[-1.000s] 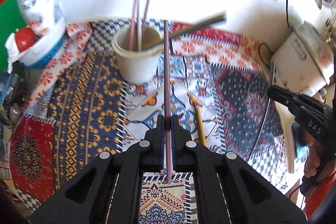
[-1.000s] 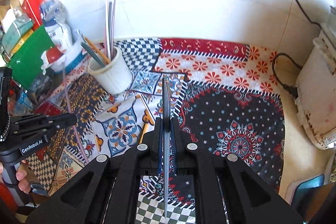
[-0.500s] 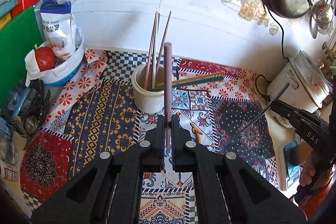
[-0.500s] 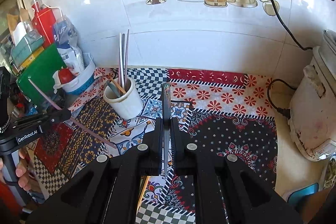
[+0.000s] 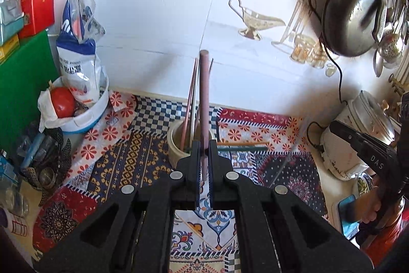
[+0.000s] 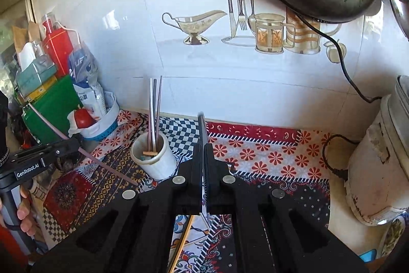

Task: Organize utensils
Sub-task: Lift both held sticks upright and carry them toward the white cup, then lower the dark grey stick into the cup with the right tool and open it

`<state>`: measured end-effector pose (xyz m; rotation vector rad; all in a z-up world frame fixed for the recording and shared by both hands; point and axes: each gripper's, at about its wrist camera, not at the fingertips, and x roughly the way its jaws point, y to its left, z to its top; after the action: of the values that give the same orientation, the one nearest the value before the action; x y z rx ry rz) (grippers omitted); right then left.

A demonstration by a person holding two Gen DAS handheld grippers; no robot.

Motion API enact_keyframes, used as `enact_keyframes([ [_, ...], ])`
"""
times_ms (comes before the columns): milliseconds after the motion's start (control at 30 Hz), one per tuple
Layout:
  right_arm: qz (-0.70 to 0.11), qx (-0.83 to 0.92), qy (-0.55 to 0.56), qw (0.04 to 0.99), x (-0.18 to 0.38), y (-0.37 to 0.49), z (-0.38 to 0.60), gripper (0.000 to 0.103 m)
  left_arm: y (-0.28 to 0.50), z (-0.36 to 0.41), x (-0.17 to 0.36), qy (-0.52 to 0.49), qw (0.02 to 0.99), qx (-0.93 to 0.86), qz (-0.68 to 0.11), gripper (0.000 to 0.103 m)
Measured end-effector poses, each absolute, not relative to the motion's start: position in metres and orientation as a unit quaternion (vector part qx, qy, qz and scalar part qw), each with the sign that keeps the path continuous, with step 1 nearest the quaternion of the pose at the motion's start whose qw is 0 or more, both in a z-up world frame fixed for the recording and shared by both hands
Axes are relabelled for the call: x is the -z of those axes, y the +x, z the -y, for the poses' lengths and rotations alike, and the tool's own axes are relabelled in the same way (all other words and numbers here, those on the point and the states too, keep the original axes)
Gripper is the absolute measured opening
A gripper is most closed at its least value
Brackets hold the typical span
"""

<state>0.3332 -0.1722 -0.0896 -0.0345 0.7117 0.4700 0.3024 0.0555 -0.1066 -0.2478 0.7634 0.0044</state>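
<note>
Currently both grippers carry a chopstick above the patterned cloth (image 6: 268, 157), so the step in hand looks like the carry toward the holder, with the drop not yet made. The left gripper (image 5: 203, 157) has its jaws clamped on a mauve chopstick (image 5: 204, 99), which in the left wrist view stands nearly upright in front of the white tiled wall (image 5: 158, 17); from the right wrist view the same stick slants, its lower tip hanging near the cloth just beside the cream cup (image 6: 153, 157). The right gripper (image 6: 203, 165) has its jaws pressed together on a thin dark chopstick (image 6: 202, 129), whose top end rises toward the wall and whose lower end pokes out below the fingers. The cup stands on the cloth near the wall and already holds three slim sticks upright, and some short coloured ends show inside its mouth. One yellowish chopstick (image 6: 182, 239) lies loose on the cloth under the right gripper. To my eye the next move calls for bringing each held stick over the cup's mouth, tipping it closer to vertical so the lower end clears the rim, and letting go only once the tip is inside. The sticks already standing there narrow the opening, so a glancing entry could nudge the cup or knock them askew.
</note>
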Motion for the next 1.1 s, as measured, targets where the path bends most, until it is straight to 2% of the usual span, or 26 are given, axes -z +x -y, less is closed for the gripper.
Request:
enact_keyframes([
  [233, -0.335, -0.241, -0.027, 0.911, 0.086, 0.351, 0.162, 0.001, 0.311, -0.064, 0.095, -0.121, 0.928, -0.013, -0.353, 0.004],
  [367, -0.376, -0.253, -0.024, 0.891, 0.109, 0.367, 0.158, 0.002, 0.315, -0.069, 0.099, -0.123, 0.927, -0.021, -0.353, 0.004],
  [467, -0.408, -0.239, -0.053, 0.880, 0.137, 0.382, 0.154, 0.014, 0.319, -0.073, 0.103, -0.129, 0.925, -0.028, -0.357, 0.004],
  [500, -0.424, -0.239, -0.057, 0.872, 0.148, 0.388, 0.152, 0.021, 0.320, -0.075, 0.104, -0.130, 0.924, -0.030, -0.357, 0.004],
  [533, -0.438, -0.240, -0.055, 0.864, 0.160, 0.395, 0.151, 0.023, 0.321, -0.077, 0.105, -0.133, 0.924, -0.033, -0.357, 0.004],
  [800, -0.532, -0.215, -0.071, 0.816, 0.248, 0.455, 0.135, 0.023, 0.330, -0.086, 0.106, -0.135, 0.924, -0.051, -0.354, 0.004],
  [1000, -0.568, -0.205, -0.090, 0.792, 0.288, 0.486, 0.116, 0.022, 0.339, -0.091, 0.109, -0.138, 0.922, -0.063, -0.355, 0.004],
  [1100, -0.570, -0.205, -0.103, 0.789, 0.296, 0.491, 0.109, 0.015, 0.344, -0.093, 0.112, -0.142, 0.921, -0.065, -0.358, 0.004],
])
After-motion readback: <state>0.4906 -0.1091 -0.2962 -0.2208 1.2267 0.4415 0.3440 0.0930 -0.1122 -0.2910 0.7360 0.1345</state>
